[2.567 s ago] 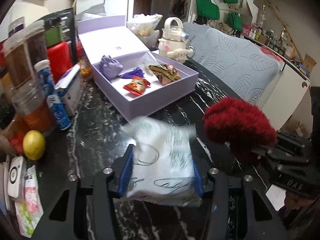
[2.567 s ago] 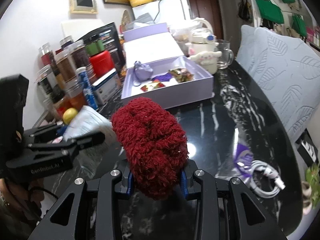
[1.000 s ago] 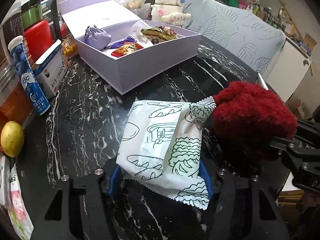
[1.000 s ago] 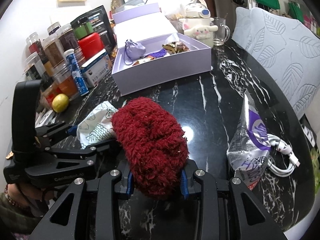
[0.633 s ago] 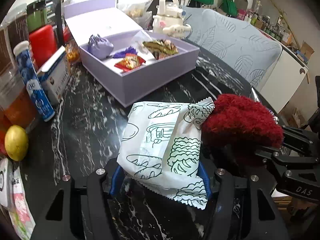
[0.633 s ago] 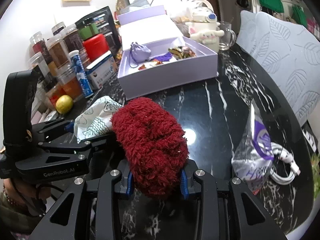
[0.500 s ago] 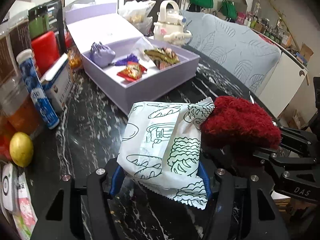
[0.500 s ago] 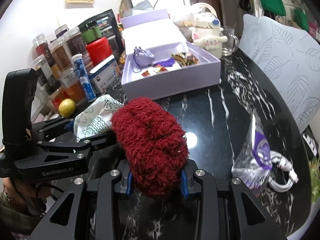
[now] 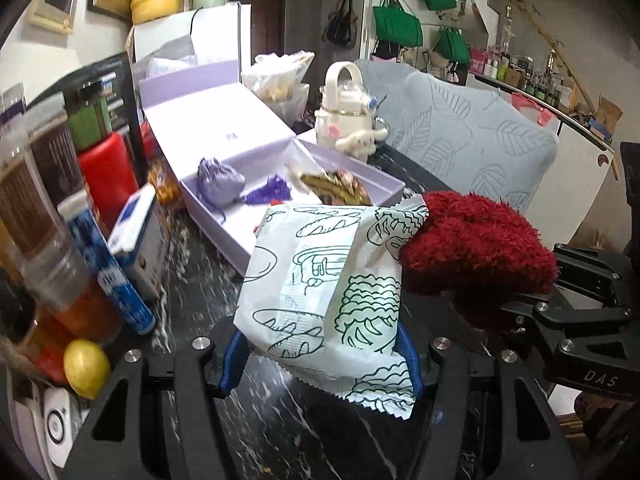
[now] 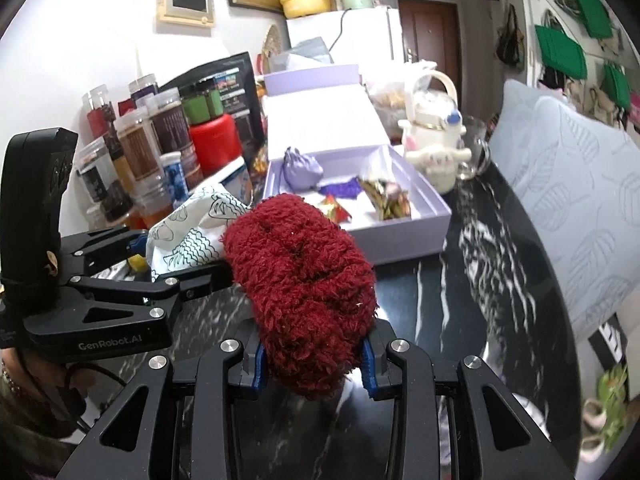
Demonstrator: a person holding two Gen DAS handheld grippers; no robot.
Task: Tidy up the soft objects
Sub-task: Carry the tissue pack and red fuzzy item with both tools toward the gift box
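Both loads are airborne over the black marble table [image 9: 192,280], short of the lavender box [image 9: 236,240] that sits toward the table's far edge.

Left gripper [image 9: 320,354]: jaws about half open, blue pads pressing both sides of the white printed packet [image 9: 320,280]. The packet stands tilted, its upper edge leaning onto the red fuzzy bundle [image 9: 476,248]. The grip sits low on the packet, so it is likely to flop; best carried slowly and kept upright.

Right gripper [image 10: 312,364]: jaws nearly closed, squeezing the base of the red fuzzy bundle, most of which bulges above the pads. The hold looks firm.

Doing the step well, as a judgement:
- The box's near left corner looks free; the purple pouch [image 9: 220,184], the red wrapper [image 10: 334,210] and the gold-wrapped snack [image 9: 332,188] take up the middle and right.
- Separate the two loads before crossing the box's near wall, otherwise the packet drags on the bundle.
- Clear the wall with height and lower inside before the pads let go.
- Watch the blue tube [image 9: 116,272] and the jars [image 9: 40,200] along the table's left edge, and the white teapot [image 9: 348,112] behind the box.
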